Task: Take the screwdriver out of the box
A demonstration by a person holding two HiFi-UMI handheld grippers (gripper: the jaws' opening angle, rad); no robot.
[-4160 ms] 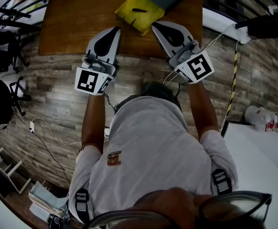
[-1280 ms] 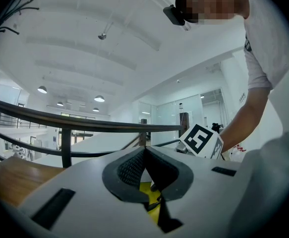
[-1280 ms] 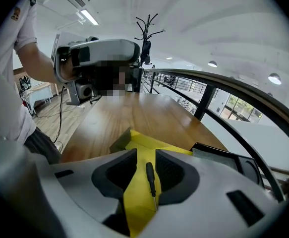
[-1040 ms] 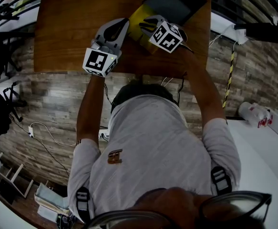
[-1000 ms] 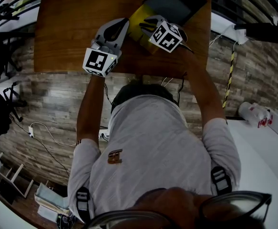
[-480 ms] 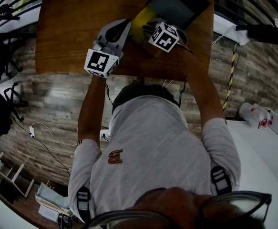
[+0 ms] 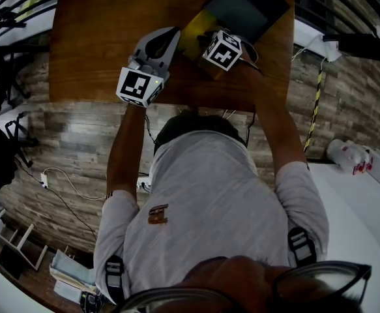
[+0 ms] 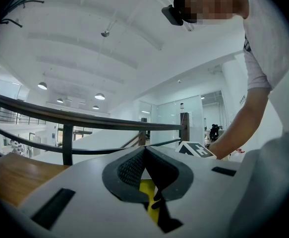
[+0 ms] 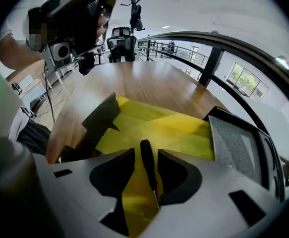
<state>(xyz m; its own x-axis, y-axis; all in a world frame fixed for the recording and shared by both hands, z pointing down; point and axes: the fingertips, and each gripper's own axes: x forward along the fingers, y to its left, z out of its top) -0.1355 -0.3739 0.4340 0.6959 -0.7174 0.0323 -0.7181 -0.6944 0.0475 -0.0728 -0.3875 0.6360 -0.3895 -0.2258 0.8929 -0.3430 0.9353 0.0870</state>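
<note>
Your right tool (image 9: 145,153) hangs jaws apart, the screwdriver (image 9: 147,170) between them in the yellow box (image 9: 134,133), seemingly lined up to clamp.

A wooden table (image 7: 92,38) is standing on plank flooring (image 7: 66,129). A white cable (image 7: 79,189) is lying off its near edge, and a black railing (image 8: 85,119) is running beyond its far edge.

Screwdriver (image 9: 147,165) tip behind the jaws
</note>
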